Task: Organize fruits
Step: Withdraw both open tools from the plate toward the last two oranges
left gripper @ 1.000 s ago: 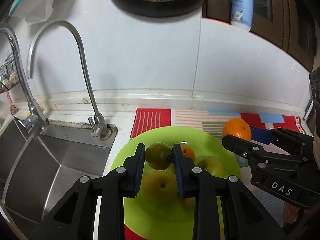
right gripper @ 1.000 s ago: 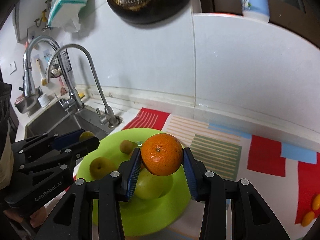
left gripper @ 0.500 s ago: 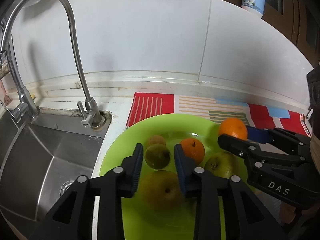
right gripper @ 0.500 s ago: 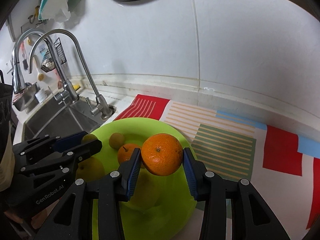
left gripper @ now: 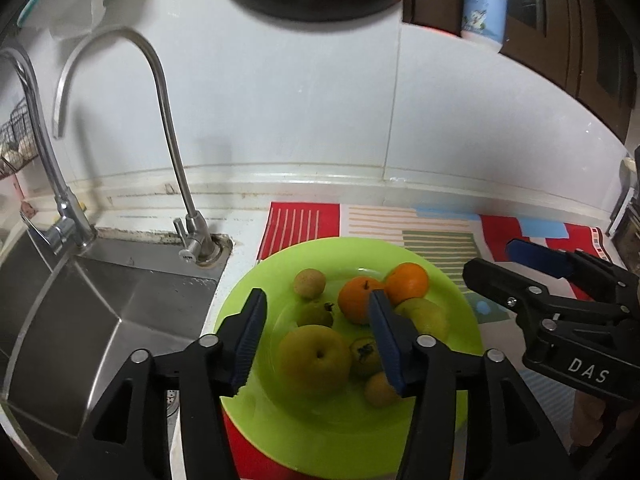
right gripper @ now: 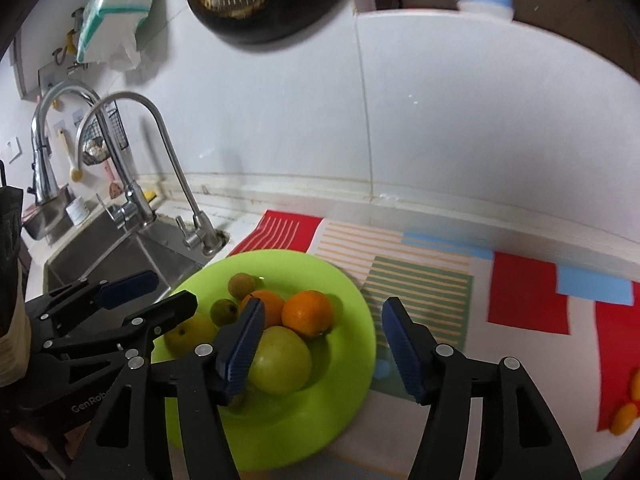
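Fruits sit gathered on the green plate (left gripper: 460, 312) beside the sink (left gripper: 100, 300), piled centrally so none roll off. The left gripper (left gripper: 316, 332) is spreading, empty, over its released green fruit (left gripper: 316, 314); a second ago it pinched it. The right gripper (right gripper: 320, 344) is likewise opening, its orange (right gripper: 307, 313) now resting on the plate.

I see a steel sink (left gripper: 100, 292) with two curved taps (left gripper: 168, 128), a striped mat (right gripper: 420, 276), and a bottle (left gripper: 484, 4) above.

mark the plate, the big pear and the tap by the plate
plate (left gripper: 440, 264), left wrist view, bare far rim
big pear (left gripper: 314, 360), left wrist view, top near stem
tap (left gripper: 192, 242), left wrist view, base
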`<state>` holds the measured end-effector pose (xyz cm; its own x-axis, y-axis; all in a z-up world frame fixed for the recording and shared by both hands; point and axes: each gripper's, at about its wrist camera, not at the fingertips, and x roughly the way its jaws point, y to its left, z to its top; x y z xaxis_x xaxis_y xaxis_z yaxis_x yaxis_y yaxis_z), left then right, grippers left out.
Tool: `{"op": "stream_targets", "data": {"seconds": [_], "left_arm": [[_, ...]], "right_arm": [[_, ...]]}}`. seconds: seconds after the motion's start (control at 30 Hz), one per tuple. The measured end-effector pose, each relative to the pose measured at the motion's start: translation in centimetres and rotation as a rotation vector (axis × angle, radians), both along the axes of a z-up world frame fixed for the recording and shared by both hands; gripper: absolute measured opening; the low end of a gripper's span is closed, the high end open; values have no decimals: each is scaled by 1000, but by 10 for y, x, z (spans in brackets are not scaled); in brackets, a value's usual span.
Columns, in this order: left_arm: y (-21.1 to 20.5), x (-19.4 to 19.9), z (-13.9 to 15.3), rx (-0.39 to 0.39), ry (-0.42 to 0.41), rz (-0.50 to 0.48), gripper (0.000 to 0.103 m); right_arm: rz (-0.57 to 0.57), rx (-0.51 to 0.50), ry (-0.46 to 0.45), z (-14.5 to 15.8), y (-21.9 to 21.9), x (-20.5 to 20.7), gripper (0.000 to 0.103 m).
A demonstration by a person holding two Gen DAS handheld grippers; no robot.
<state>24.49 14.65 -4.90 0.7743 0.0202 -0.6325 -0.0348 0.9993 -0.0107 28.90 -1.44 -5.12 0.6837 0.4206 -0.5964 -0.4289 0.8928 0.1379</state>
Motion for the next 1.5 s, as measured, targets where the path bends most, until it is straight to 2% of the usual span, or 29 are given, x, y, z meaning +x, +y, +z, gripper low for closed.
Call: {"op": "stream_targets", "data": {"seconds": [0.2,0.43,0.53,0.83,1.13,1.5], "left_arm": [[-6,-19,19,4,-35,7,60],[-18,-47,37,14,-66,6,71],[-23,-57,40,24,-70,6,79],[-50,-85,49,51,-90,-25,89],[-84,-101,56,62,-114,-71,97],[-140,-114,64,67,-150,-119,99]], "right_arm": [[-52,-4,-65,23,-16,-26,72],[-89,-6,-103,41,-33,-56,72],[-107,-16,-113,45,-39,-67,76],[-179,-45,-139,52,-65,-104,78],[-254,-71,-140,53,-104,-134,78],[-332,-88,-158,62,-160,-157,80]]}}
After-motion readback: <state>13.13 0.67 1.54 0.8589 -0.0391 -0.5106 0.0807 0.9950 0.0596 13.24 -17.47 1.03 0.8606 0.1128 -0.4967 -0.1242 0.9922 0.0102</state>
